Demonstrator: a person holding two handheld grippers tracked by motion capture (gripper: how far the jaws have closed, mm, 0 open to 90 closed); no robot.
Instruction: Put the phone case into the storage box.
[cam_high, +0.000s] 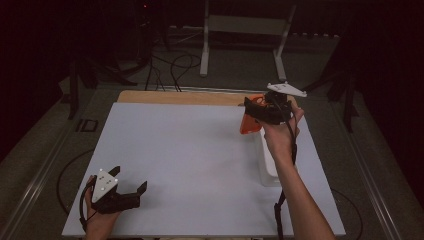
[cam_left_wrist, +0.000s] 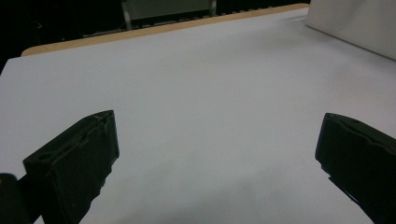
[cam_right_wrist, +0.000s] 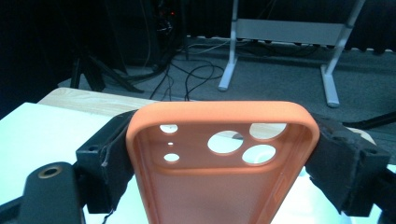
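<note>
An orange phone case (cam_high: 249, 123) hangs in the air over the far right part of the white table (cam_high: 200, 150), with my right gripper (cam_high: 260, 111) shut on it. In the right gripper view the case (cam_right_wrist: 219, 186) is clamped by its two long sides between the black fingers (cam_right_wrist: 108, 151), its hollow inside and camera cut-outs facing the camera. My left gripper (cam_high: 130, 181) rests near the front left corner of the table, held by a hand. In the left gripper view its jaws stand wide apart, so the left gripper (cam_left_wrist: 217, 158) is open with only bare table between them.
A white box (cam_high: 270, 167) sits on the right side of the table under the right forearm, and shows as the box (cam_left_wrist: 355, 25) far off in the left gripper view. A wooden strip (cam_high: 180, 96) edges the table's far side. Beyond it are a metal stand (cam_high: 245, 25) and floor cables (cam_high: 175, 65).
</note>
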